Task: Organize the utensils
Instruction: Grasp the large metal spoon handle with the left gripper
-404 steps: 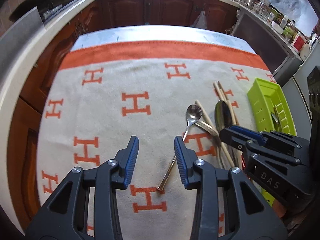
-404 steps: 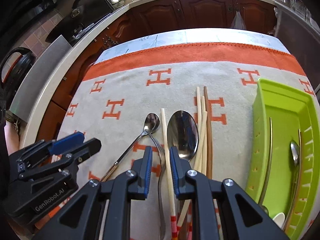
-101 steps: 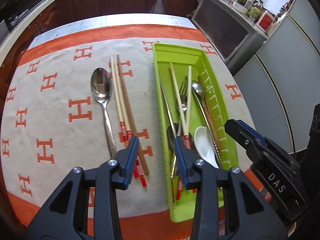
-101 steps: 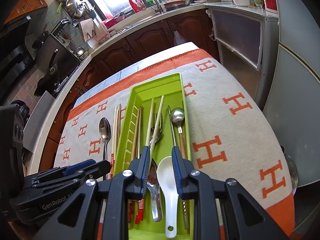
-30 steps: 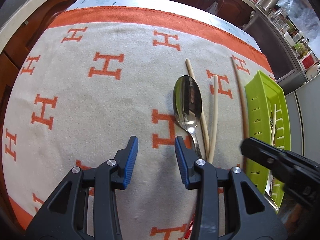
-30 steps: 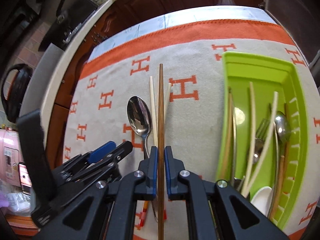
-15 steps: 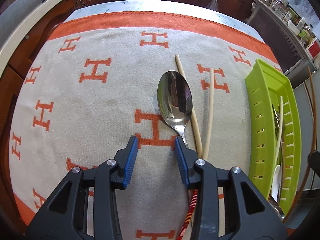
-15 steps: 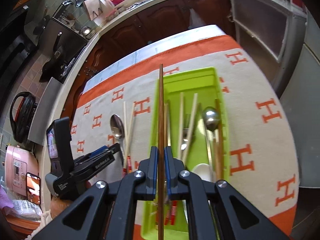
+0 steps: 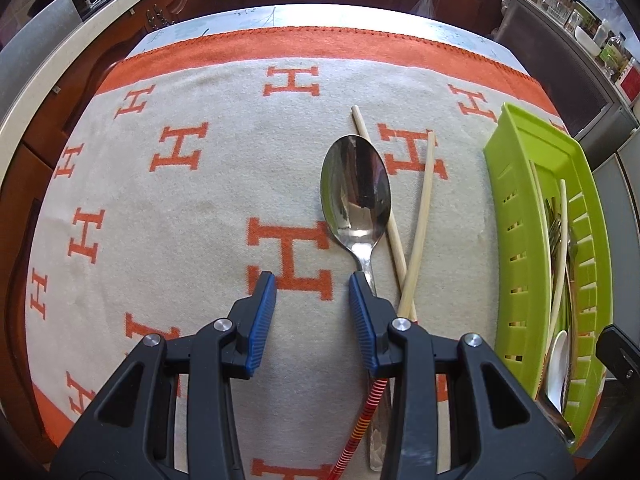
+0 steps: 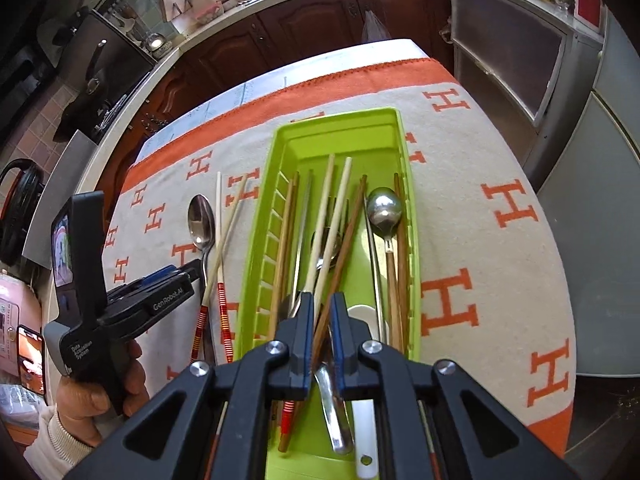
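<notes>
1. Right gripper [image 10: 320,312]: fingers slightly apart around a dark wooden chopstick [image 10: 346,236] that lies in the green tray [image 10: 412,216]; whether they still pinch it, I cannot tell. Its near end is hidden under the fingers.
2. The chopstick's long axis runs along the tray, tip pointing away, tilted right.
3. Left gripper [image 9: 312,304]: fingers wide open, empty, over the blanket [image 9: 160,208]; its view alone shows the large spoon [image 9: 356,196] close, handle partly hidden.
4. Two pale chopsticks [image 9: 420,216] cross beside the spoon.

Your cloth [image 9: 192,208] beige with orange H pattern and orange border, your tray [image 10: 412,216] lime green, spoon [image 9: 356,188] silver, chopsticks [image 9: 424,200] pale with red-striped ends, your gripper pads [image 9: 262,320] blue
</notes>
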The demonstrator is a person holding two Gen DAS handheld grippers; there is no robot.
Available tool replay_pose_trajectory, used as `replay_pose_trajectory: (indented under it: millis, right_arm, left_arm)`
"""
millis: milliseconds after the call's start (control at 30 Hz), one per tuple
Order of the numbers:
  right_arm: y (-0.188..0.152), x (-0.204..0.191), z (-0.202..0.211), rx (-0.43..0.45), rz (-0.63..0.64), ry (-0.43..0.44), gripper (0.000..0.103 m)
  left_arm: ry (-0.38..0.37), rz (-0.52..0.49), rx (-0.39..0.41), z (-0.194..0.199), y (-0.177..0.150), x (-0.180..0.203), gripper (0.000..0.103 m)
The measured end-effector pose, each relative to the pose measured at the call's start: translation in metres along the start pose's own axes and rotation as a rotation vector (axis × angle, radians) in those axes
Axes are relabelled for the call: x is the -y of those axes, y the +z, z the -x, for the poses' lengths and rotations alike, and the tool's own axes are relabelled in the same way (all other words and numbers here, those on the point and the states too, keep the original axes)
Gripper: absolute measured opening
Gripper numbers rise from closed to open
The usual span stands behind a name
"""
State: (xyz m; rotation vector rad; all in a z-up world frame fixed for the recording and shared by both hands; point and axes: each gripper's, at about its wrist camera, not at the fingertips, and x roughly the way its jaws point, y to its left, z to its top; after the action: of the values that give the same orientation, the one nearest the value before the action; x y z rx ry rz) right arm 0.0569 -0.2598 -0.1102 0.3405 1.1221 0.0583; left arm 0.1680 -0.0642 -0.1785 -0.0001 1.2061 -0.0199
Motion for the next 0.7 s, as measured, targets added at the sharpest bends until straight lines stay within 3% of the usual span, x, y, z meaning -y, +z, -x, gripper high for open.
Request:
replay_pose_trajectory:
  millis: [167,400,600,700]
  right_arm:
    - [-0.003,-0.002,0.003,0.020,-0.012,0.045,0.008]
    - [-0.007,-0.001,0.006,0.043,-0.023,0.069,0.009]
    - [-0.012,-0.003,0.002,0.036,-0.010,0.075,0.009]
    - [-0.015,-0.005,0.002,0.036,0.001,0.070,0.008]
  left_arm:
    - [-0.029,0.009,0.005,0.002,-0.004,-0.004,0.034]
    - [-0.144,0.104,0.005,0.005,-0.006,-0.023,0.034]
    - [-0.171,0.098,0.008,0.005,-0.006,-0.015,0.034]
    - [-0.105,0.030,0.023,0.005,-0.006,0.002,0.034]
